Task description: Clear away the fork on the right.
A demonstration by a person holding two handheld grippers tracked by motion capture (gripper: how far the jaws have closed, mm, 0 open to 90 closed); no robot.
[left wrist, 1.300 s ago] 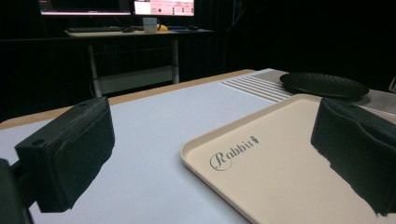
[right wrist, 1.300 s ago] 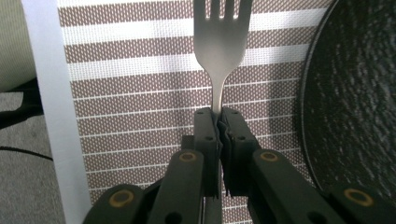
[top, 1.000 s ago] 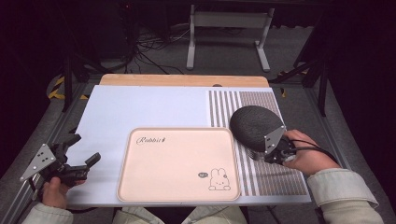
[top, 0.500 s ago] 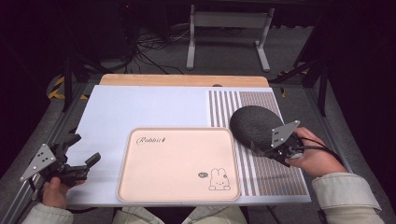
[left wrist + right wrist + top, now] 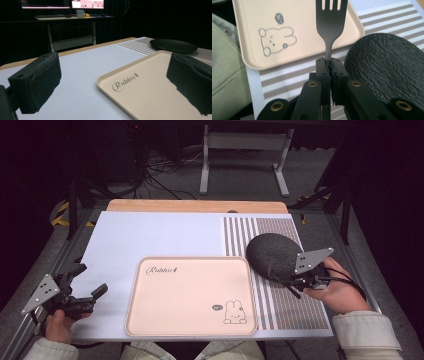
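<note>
Table setting: two hand-held grippers, tray, plate, fork.
Left gripper (image 5: 85, 296): jaws wide apart, holding nothing, at the left edge of the white mat (image 5: 150, 235). Centre: beige rabbit-print tray (image 5: 190, 295), bare. Right: black textured plate (image 5: 272, 255) on the striped placemat (image 5: 295, 310). Right gripper (image 5: 329, 65): jaws clamped on a dark fork (image 5: 330, 22) by its handle, tines reaching over the tray's corner, just beside the plate.

Left gripper (image 5: 87, 296), held low at the table's near left corner, jaws spread wide apart. Right gripper (image 5: 329, 65), held in the right hand (image 5: 336, 290) near the right edge, jaws pressed together on a fork (image 5: 331, 22) handle.
</note>
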